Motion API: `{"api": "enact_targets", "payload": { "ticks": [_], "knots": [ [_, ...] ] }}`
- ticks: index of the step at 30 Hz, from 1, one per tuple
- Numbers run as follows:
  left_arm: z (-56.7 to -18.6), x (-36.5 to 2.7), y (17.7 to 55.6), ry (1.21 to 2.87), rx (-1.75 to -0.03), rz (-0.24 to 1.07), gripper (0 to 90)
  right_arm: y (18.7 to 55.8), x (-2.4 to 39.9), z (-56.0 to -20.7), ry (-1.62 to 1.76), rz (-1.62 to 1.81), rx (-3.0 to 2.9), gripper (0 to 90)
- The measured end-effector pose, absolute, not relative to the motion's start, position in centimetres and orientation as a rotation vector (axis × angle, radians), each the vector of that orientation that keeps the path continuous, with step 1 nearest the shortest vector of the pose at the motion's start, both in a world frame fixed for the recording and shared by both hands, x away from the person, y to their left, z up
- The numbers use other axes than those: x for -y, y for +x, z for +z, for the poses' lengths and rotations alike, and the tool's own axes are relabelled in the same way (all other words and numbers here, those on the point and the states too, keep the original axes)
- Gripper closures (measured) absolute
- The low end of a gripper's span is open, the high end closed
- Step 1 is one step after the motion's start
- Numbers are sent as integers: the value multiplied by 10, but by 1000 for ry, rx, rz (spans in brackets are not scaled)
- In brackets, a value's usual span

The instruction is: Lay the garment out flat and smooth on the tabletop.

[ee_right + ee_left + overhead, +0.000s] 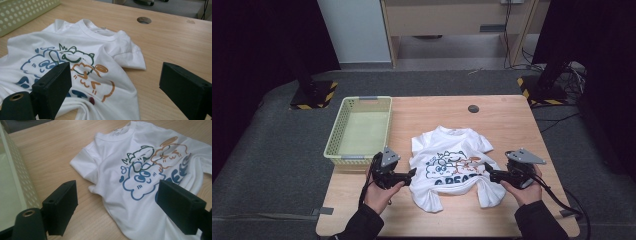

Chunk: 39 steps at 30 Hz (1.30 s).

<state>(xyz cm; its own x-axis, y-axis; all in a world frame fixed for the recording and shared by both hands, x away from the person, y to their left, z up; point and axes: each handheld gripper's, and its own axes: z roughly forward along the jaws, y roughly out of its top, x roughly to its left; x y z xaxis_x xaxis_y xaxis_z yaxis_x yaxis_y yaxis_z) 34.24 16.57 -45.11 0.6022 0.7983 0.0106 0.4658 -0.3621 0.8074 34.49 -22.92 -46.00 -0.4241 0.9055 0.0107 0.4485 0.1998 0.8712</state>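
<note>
While both sets of jaws stand wide apart w/ nothing between them, the left gripper (pixel 413 173) sits at the left side edge of the white T-shirt (pixel 452 165) and the right gripper (pixel 486 172) at its right side edge, each abt equally near, tips pointing inward at the cloth. The shirt lies face-up, rumpled, collar away from the person, long axis running near-to-far, so a grab from either side looks likely. It rests mid-front on the wooden table (pixel 507 125), green basket (pixel 360 127) at the far left corner; dark carpet & stands beyond.
</note>
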Motion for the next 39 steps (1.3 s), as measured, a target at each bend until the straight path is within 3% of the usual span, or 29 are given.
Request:
{"api": "enact_targets", "payload": {
  "ticks": [19,39],
  "knots": [
    [-507,-167,330,2139,-1072,460,97,332,239,-506,1283,979,-2079,65],
    [-525,-148,332,2311,-991,462,69,342,243,-530,1333,797,-2182,61]
  ]
}}
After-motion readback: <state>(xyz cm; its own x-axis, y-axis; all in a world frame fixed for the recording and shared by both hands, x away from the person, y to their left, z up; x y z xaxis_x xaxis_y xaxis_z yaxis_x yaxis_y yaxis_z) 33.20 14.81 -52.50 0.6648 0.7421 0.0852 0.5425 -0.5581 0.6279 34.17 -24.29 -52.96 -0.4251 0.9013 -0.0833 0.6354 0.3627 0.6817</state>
